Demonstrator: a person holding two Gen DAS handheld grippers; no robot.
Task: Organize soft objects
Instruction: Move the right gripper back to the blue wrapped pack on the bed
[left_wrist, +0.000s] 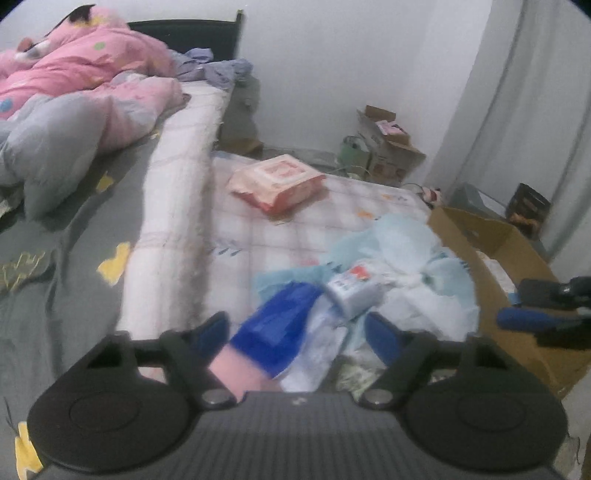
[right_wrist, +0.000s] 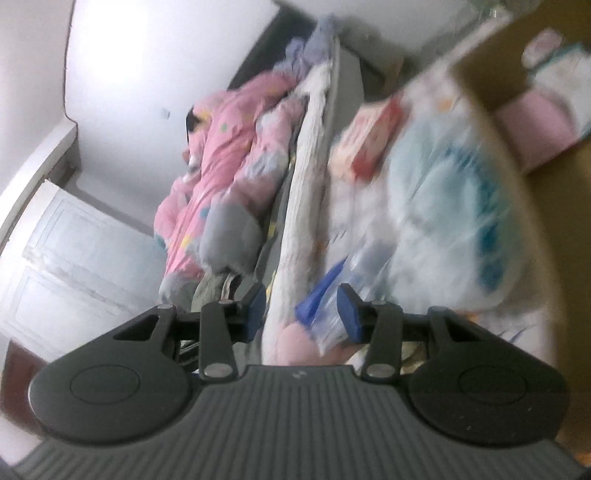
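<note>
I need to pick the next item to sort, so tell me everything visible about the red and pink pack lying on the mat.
The red and pink pack is a flat, rectangular soft bundle in glossy plastic wrap, pale pink on top with a printed panel and red along its sides. It looks sealed and slightly puffy. It lies flat and alone on the checked mat, beside the bed, beyond the blue-and-white pile; neither tool touches it. The right wrist view shows it blurred.

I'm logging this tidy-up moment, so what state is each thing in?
Left gripper: open, empty, over the packs.
Right gripper: open, empty.
Brown cardboard box: open, flaps up.
Red-and-pink wipes pack: lying flat on the mattress.
Blue-and-pink soft pack: lying tilted on the pile.
Pale blue plastic bags: crumpled, heaped.
</note>
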